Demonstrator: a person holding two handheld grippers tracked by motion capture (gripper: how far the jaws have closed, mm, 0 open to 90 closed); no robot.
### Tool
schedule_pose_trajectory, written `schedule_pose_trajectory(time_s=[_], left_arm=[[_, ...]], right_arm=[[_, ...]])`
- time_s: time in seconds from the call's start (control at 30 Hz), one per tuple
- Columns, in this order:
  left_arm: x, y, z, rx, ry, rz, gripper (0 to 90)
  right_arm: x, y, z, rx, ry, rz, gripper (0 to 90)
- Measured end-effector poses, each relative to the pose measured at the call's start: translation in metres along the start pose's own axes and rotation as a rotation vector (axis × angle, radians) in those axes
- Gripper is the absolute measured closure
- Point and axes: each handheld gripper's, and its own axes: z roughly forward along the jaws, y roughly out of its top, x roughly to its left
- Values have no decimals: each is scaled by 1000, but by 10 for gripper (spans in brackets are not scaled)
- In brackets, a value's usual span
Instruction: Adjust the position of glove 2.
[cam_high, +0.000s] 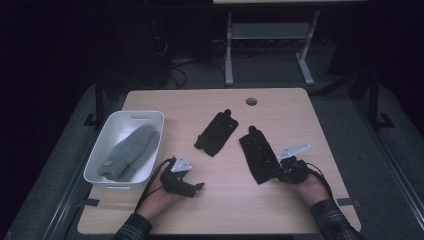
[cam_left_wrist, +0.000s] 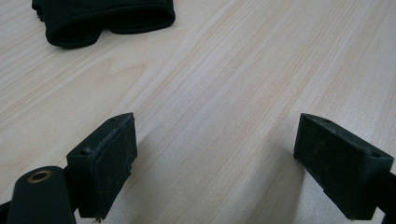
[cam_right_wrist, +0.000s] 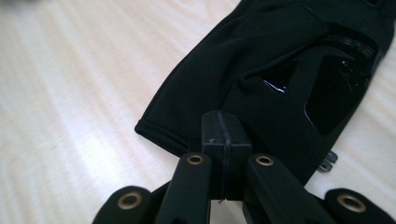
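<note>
Nearest the lens in the right gripper view, the right gripper (cam_right_wrist: 223, 140) has its two black jaws pressed flat together over the cuff end of a black glove (cam_right_wrist: 261, 79); whether any cloth is caught between them cannot be told. That glove runs from the jaws toward the upper right of the frame, its hem lying on the pale wood at centre and glossy patches showing on its back. In the high view the same gripper (cam_high: 276, 169) sits right of centre in the lower half of the frame, held by the person's right hand (cam_high: 309, 189), with the glove (cam_high: 257, 152) stretching up and left from it. The left gripper (cam_left_wrist: 215, 154) has its jaws spread wide apart with bare wood between them, holding and touching nothing; the hem of a second black glove (cam_left_wrist: 105, 18) lies in the upper left of the left gripper view, well apart from the jaws. From above, this gripper (cam_high: 196, 188) lies lower left of centre in the left hand (cam_high: 162, 195), and the second glove (cam_high: 216, 132) rests near the middle of the table (cam_high: 280, 110), apart from the first. At the left edge of the table a white bin (cam_high: 102, 150) holds a grey knitted item (cam_high: 130, 152).
</note>
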Motion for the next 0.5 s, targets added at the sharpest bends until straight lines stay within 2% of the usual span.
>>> schedule_pose_trajectory(time_s=[0.3, 0.33, 0.43, 0.5], left_arm=[[0, 0, 0, -1, 0, -1, 122], [0, 0, 0, 0, 0, -3, 123], [0, 0, 0, -1, 1, 0, 123], [0, 0, 0, 0, 0, -1, 123]], right_arm=[[19, -9, -5, 10, 47, -50, 900], [22, -9, -6, 16, 52, -44, 900], [27, -9, -9, 0, 49, -60, 900], [24, -4, -12, -24, 40, -66, 900]])
